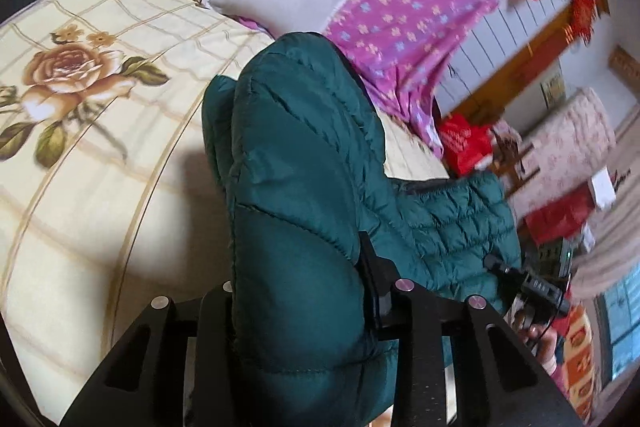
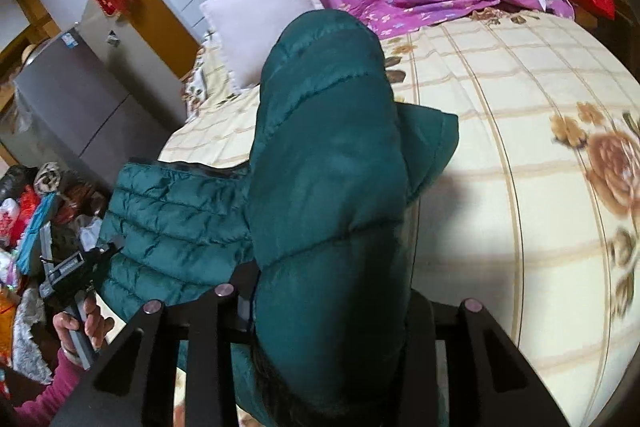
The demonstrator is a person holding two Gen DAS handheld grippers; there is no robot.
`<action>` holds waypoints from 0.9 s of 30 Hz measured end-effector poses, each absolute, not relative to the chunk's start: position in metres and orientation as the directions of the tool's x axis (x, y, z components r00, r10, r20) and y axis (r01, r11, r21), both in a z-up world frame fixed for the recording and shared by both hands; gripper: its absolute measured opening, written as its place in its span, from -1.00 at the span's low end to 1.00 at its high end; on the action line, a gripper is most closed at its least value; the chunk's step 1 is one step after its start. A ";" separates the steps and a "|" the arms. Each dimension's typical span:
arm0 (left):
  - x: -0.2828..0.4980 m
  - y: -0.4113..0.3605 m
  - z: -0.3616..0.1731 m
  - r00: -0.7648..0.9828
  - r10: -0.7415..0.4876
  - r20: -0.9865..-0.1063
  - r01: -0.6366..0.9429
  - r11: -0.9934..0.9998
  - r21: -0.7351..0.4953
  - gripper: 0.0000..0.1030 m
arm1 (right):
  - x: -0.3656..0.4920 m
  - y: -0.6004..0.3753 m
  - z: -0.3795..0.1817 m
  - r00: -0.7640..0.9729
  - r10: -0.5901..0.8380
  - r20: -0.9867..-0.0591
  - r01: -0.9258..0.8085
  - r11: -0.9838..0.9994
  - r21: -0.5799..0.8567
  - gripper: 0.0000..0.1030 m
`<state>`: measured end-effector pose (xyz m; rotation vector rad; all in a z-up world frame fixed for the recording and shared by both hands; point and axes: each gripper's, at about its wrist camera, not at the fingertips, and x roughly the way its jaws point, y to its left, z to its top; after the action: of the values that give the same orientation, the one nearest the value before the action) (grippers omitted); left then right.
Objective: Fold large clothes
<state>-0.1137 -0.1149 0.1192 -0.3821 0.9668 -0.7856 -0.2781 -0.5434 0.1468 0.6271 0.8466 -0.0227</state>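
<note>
I had L gripper & R gripper both clamped narrow on teal puffer jacket, lifted off floral bedspread.

Soft daylight fills both views, bright and even on the cream bedspread. A broad grey shadow lies on it just beside the green jacket, left of the left tool and right of the right tool. Both tools read as dark silhouettes with little detail. The jacket's sheen gives mild highlights on its quilting, with no harsh glare. Motion blur smears the red decorations far ahead to the right, and the rose print softens. Fisheye bending curves the bed's grid lines, and black vignette rings every corner.
</note>
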 end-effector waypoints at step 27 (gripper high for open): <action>-0.227 -0.109 0.136 0.673 -0.291 -0.679 0.294 0.949 -0.116 -0.14 | -0.374 -0.450 0.164 0.640 -0.049 -0.766 0.414 0.863 0.291 0.64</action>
<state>-0.2270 -0.1086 0.1355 0.0028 0.7641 -0.3292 -0.3741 -0.4497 0.1644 0.4727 0.8407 -0.2752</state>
